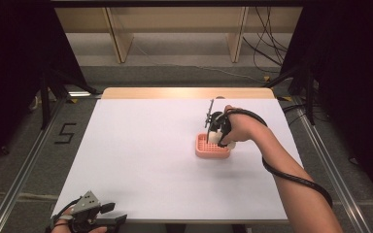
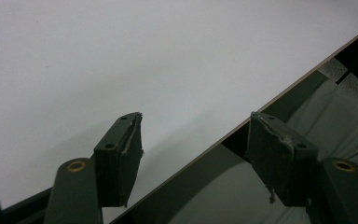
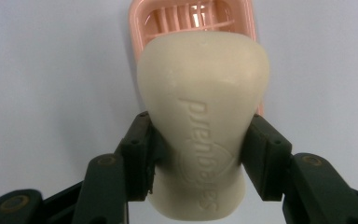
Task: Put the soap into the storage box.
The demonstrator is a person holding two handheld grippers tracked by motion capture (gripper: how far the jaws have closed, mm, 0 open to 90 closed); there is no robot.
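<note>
A cream bar of soap with raised lettering sits pinched between the two black jaws of my right gripper, which is shut on it. Beyond and below the soap lies a pink slatted soap dish. From above, the right gripper hangs over the right side of the pink dish, the soap showing pale under the hand. My left gripper stands open with nothing between its jaws, straddling the table's near edge; in the high view the left gripper rests at the bottom-left corner.
The white table top spreads wide to the left of the dish. A black cable trails along the right forearm. Beyond the far edge are wooden table legs and loose cables on the floor.
</note>
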